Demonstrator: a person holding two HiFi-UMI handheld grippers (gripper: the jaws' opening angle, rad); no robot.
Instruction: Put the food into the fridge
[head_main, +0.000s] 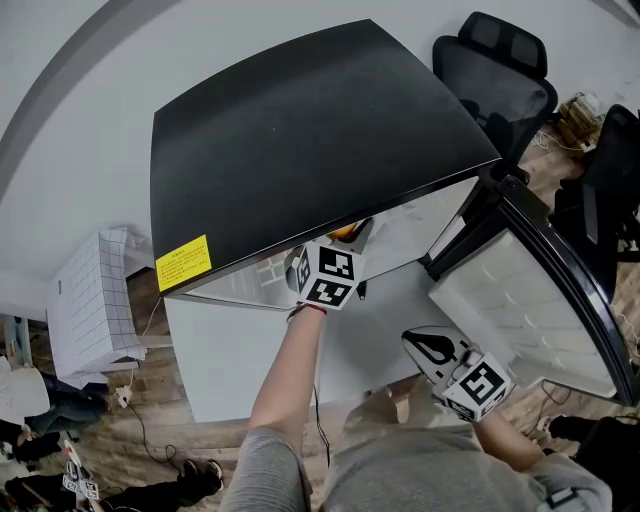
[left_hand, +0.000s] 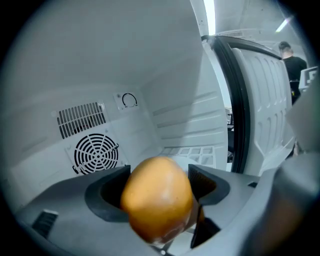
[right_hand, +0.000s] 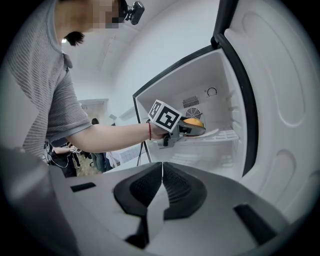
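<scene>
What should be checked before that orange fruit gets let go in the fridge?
1. Door open: ok, swung wide.
2. Fruit gripped: ok, the left gripper presses on both its sides.
3. Fruit inside the fridge: ok, past the door frame, with the back fan ahead.
4. Fruit resting on the shelf: cannot tell, the gripper hides what is below it.
5. Right gripper out of the way: ok, shut, empty, held outside the fridge.
</scene>
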